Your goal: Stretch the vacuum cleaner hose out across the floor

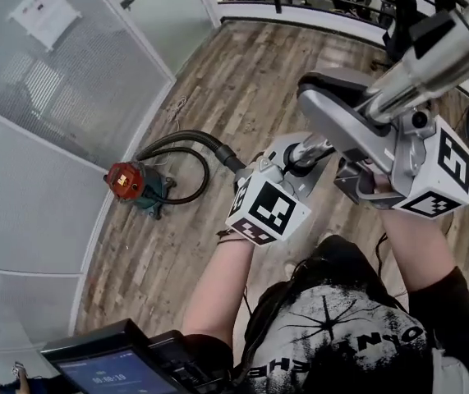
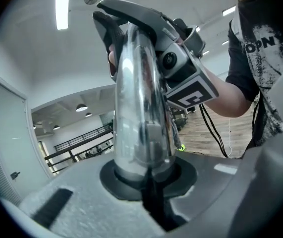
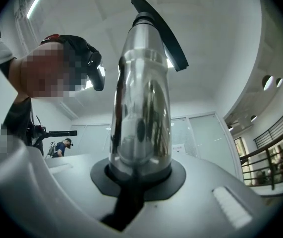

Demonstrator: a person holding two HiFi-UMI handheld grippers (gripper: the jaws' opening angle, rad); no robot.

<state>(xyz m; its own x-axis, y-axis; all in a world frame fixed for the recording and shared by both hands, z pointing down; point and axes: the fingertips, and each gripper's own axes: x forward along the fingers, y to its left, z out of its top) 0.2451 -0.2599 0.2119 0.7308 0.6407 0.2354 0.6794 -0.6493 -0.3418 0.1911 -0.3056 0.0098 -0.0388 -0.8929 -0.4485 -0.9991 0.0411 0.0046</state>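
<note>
On floor, head view alone: hose (image 1: 227,158); left tool (image 2: 148,197), right tool (image 3: 131,192) seemingly clamp wand (image 2: 140,123).

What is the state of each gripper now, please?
Left gripper: jaws closed on the metal tube.
Right gripper: jaws closed on the same metal tube.

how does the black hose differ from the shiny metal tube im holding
The black flexible hose is matt; the shiny metal tube is mirror-bright. The hose bends in a loop; the tube only curves gently. The hose trails to the red-topped vacuum cleaner on the wood floor; the tube is held up, clamped in the left gripper and right gripper. Both are long and round.
</note>
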